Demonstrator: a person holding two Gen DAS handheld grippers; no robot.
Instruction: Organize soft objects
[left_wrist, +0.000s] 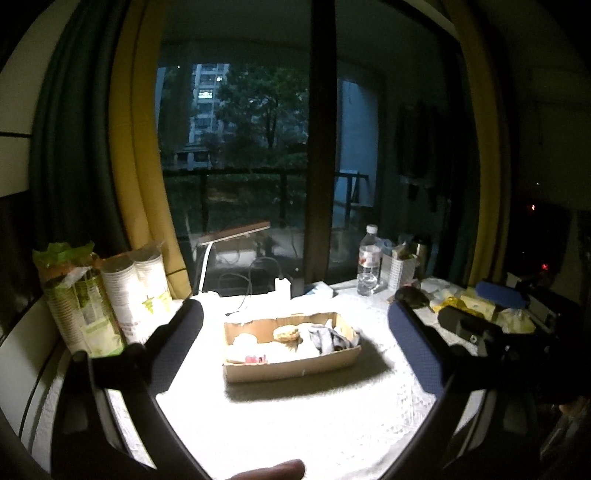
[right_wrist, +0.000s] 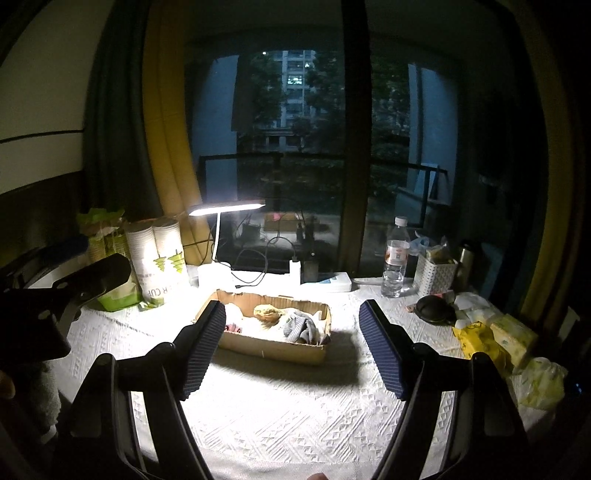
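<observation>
A shallow cardboard box (left_wrist: 291, 365) (right_wrist: 273, 347) sits on the white tablecloth under the lamp. Inside it lie a grey striped cloth (left_wrist: 332, 338) (right_wrist: 299, 326), a tan plush piece (left_wrist: 285, 333) (right_wrist: 266, 312), white soft items (left_wrist: 243, 341) and a small pink thing (right_wrist: 232, 328). My left gripper (left_wrist: 295, 317) hovers in front of the box, open and empty. My right gripper (right_wrist: 291, 314) also stands open in front of the box with nothing between its fingers. The right gripper's body shows at the right edge of the left wrist view, and the left gripper's body at the left edge of the right wrist view.
Paper cup stacks (left_wrist: 138, 291) (right_wrist: 162, 254) and a green bag (left_wrist: 79, 295) stand at the left. A desk lamp (right_wrist: 225, 210), power strip (right_wrist: 325, 278), water bottle (left_wrist: 369, 260) (right_wrist: 395, 258), white holder (right_wrist: 436, 273), dark round object (right_wrist: 434, 310) and yellow packets (right_wrist: 487, 336) line the back and right.
</observation>
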